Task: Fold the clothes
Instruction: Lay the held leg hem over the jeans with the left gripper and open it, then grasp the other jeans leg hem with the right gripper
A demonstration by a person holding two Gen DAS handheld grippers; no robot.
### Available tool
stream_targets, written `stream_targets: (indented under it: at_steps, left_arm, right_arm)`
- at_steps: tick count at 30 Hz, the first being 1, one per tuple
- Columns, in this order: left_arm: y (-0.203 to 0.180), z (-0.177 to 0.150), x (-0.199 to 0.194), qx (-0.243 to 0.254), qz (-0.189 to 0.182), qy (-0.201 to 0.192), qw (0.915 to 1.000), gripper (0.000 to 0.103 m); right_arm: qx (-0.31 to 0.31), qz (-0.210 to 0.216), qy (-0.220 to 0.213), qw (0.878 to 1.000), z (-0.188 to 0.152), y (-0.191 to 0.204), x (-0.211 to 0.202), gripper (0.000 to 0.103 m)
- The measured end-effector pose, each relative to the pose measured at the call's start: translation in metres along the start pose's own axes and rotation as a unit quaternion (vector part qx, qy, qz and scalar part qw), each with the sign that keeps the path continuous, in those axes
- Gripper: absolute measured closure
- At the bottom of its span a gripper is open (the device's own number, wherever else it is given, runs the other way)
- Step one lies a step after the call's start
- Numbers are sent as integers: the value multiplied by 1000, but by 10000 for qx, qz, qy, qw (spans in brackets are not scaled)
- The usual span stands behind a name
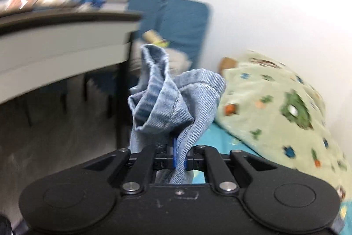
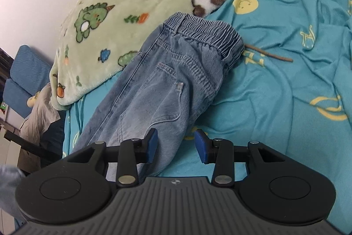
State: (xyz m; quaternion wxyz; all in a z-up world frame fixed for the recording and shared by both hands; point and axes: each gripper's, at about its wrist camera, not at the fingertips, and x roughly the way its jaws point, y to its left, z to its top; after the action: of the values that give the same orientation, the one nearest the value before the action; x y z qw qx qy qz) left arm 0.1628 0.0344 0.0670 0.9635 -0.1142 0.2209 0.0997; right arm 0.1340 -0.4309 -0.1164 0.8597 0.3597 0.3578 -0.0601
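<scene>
Hand-held gripper on the left point(image 1: 179, 155) pinches the jeans point(image 2: 162, 80) hem; right one point(image 2: 176, 144), spread, should clamp the leg before folding over the bed point(image 2: 275, 91)

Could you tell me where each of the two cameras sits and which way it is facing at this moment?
Left wrist: sits on the left gripper, looking along its fingers past bunched denim of the jeans toward a desk and white wall; only the gripper's black body shows.
Right wrist: sits on the right gripper, looking down across the blue bedsheet at the jeans' waistband end; its blue pads stand apart.
Shared: the jeans and the green dinosaur blanket.
</scene>
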Motion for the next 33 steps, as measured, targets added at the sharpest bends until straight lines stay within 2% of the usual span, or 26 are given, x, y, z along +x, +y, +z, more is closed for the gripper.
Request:
stream_targets:
  at_steps: [3, 6, 8, 11, 13, 15, 19, 23, 26, 31, 33]
  left_arm:
    - [-45, -32, -2, 451, -336, -67, 9984, 98]
    - [-83, -76, 7, 781, -686, 69, 9946, 98]
    - [-103, -107, 15, 987, -910, 346, 9903, 98]
    - [-125, -151, 35, 1416, -938, 741, 9827, 98]
    - [-135, -176, 44, 1796, -889, 819, 9763, 97]
    - [-137, -189, 43, 1956, -890, 812, 9732, 95]
    - [-130, -189, 39, 2031, -1009, 855, 9702, 89]
    - [-120, -180, 19, 2088, -1238, 960, 9653, 66]
    - [-105, -170, -3, 1992, -1374, 1042, 9647, 58]
    - [-68, -146, -27, 1564, -1425, 941, 9728, 49]
    - [-53, -142, -30, 1387, -1375, 771, 9777, 43]
  right_arm:
    - [252, 120, 38, 9996, 6, -11, 0, 62]
    - [235, 208, -24, 9995, 10, -12, 4, 62]
    - [136, 169, -49, 9998, 11, -12, 9, 62]
    - [-54, 51, 45, 10000, 8, -12, 20, 62]
    - [-116, 52, 163, 9998, 6, -14, 27, 62]
    - [-131, 122, 258, 9995, 5, -15, 31, 62]
    - [-354, 314, 288, 9985, 1, -6, 32, 61]
    - [-683, 536, 291, 9958, -6, 7, 32, 61]
    - [-838, 892, 344, 9919, -13, 18, 32, 61]
    - [-903, 1584, 645, 9811, -30, 37, 36, 60]
    - [-1113, 1659, 679, 9775, -36, 53, 38, 60]
